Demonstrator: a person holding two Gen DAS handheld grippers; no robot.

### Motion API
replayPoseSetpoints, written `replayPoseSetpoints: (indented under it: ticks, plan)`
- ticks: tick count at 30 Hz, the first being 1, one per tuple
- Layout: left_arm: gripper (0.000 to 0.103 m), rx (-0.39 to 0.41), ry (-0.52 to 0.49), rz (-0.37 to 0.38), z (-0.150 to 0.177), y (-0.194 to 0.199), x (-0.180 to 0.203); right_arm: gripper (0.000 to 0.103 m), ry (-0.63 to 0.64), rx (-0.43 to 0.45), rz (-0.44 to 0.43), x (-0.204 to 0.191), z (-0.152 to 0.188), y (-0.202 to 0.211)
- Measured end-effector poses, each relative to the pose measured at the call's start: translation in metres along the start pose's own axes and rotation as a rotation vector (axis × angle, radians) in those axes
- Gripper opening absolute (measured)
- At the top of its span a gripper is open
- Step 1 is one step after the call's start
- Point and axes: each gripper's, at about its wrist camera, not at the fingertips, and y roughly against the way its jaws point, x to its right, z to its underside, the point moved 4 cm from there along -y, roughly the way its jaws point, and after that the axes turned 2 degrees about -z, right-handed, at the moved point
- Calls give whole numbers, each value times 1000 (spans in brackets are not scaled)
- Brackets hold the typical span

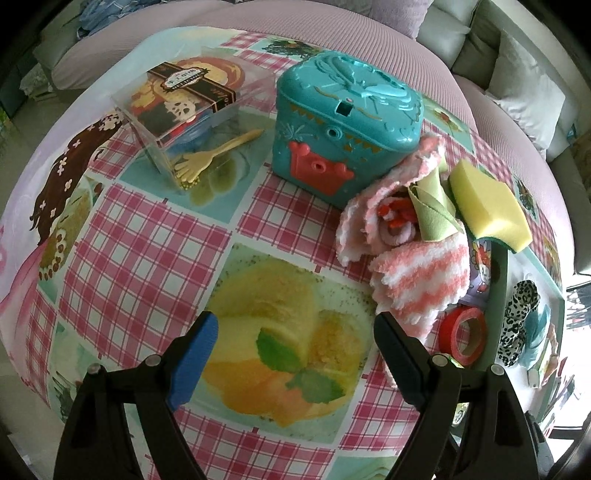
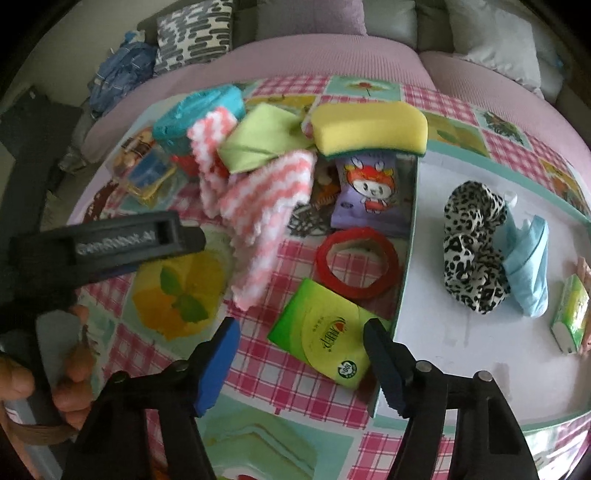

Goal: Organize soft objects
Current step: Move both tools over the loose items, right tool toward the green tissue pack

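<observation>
A home living room; sofa [image 2: 332,62], cushions [image 2: 192,33], patterned tablecloth [image 1: 147,240].

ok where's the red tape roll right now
In the right wrist view the red tape roll lies on the tablecloth beside the tray's left wall, between two packets.

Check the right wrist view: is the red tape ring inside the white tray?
No, the red tape ring lies on the checked cloth just outside the white tray.

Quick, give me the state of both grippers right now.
Left gripper: open, holding nothing.
Right gripper: open around the green tissue pack, fingers not yet pressing it.
</observation>
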Motion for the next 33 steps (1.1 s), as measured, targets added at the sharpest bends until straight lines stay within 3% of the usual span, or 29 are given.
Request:
replayPoseSetpoints:
  ticks: [7, 14, 18, 33]
  plan:
    - [87, 3, -4, 0, 0, 0, 2, 72, 29, -22, 29, 0, 2, -8]
    - [87, 5, 2, 2, -1, 0, 1, 72, 17, -1, -73, -9, 1, -3]
    - [87, 4, 1, 2, 0, 0, 1, 71, 10, -4, 16, 0, -3, -2]
    - [87, 9, 17, 15, -1, 2, 1, 72, 4, -51, -11, -5, 21, -6]
